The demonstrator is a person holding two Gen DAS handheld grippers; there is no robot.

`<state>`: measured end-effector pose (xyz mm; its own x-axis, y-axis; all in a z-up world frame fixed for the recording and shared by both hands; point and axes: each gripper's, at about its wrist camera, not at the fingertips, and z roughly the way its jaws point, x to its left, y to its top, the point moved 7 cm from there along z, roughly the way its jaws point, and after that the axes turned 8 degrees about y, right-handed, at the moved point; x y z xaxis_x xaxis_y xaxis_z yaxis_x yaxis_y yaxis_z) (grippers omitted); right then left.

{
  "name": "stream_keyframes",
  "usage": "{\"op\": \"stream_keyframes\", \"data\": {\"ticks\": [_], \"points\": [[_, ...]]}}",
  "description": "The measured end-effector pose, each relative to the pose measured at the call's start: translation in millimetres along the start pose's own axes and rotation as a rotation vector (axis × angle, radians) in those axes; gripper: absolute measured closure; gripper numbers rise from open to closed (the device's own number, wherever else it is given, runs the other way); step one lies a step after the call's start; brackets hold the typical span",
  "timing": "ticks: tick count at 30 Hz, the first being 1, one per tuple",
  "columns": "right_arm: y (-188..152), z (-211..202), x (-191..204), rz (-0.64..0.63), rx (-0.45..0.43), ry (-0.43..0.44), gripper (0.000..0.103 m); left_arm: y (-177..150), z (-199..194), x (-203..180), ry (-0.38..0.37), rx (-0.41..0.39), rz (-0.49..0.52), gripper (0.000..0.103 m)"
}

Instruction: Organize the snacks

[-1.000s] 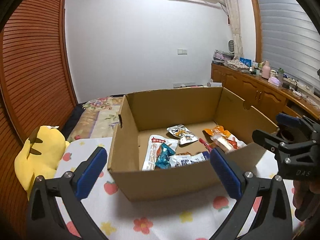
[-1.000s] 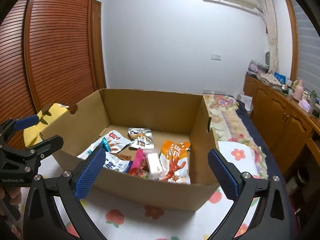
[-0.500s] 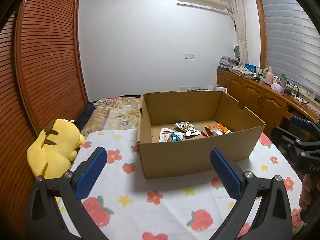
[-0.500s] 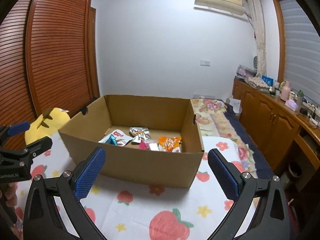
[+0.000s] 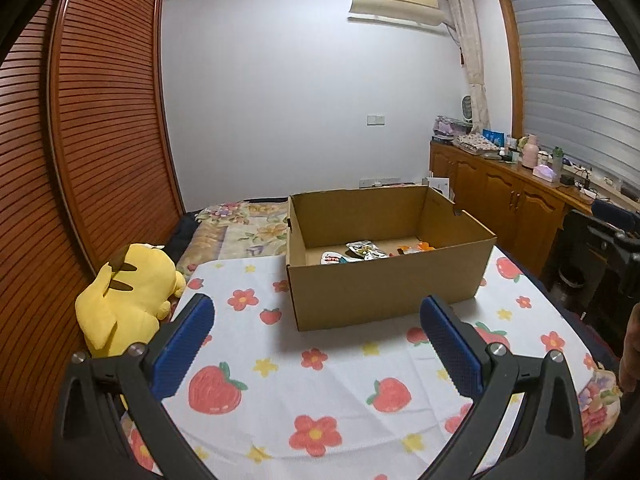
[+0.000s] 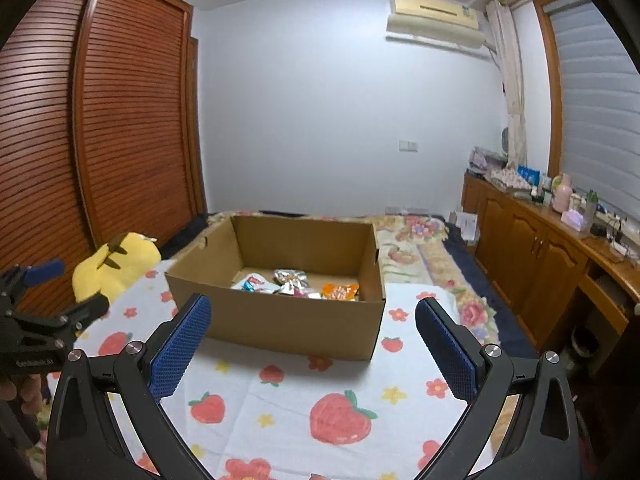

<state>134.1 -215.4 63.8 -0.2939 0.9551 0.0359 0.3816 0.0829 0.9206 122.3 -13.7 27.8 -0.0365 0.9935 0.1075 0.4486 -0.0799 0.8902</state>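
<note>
white walls [image 5: 280, 100], slatted wooden wardrobe [image 5: 100, 140], low wooden cabinets [image 6: 532, 252]

The near wall of the box [image 5: 384, 280] hides most of the snack packets [image 6: 294, 282]. Their labels are too small to read. The right gripper [image 5: 618, 232] is cut off at the picture's edge.

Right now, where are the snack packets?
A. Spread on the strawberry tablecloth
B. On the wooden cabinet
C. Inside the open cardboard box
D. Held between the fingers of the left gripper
C: the snack packets lie on the floor of the cardboard box; both grippers are open and hold nothing.
</note>
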Motion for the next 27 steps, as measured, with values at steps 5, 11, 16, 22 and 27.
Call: {"op": "stream_keyframes", "data": {"ticks": [5, 11, 16, 22, 27], "points": [[-4.0, -18.3, 4.6, 0.007, -0.009, 0.009, 0.000, -13.4, -17.4, 4.2, -0.010, 0.001, -0.025, 0.000], [-26.1, -32.7, 6.2, 0.014, -0.002, -0.001, 0.000, -29.4, -27.8, 9.6, 0.011, 0.000, -0.022, 0.000], [-42.9, -38.2, 4.4, 0.032, 0.016, -0.004, 0.000, -38.4, -27.6, 13.7, 0.013, 0.011, -0.033, 0.000], [-50.4, -36.6, 4.3, 0.033, 0.026, -0.016, 0.000, -40.8, -26.5, 15.1, 0.017, 0.018, -0.036, 0.000], [-50.6, -35.5, 3.0, 0.032, 0.024, -0.023, 0.000, -39.6, -28.0, 16.4, 0.024, 0.013, -0.030, 0.000]]}}
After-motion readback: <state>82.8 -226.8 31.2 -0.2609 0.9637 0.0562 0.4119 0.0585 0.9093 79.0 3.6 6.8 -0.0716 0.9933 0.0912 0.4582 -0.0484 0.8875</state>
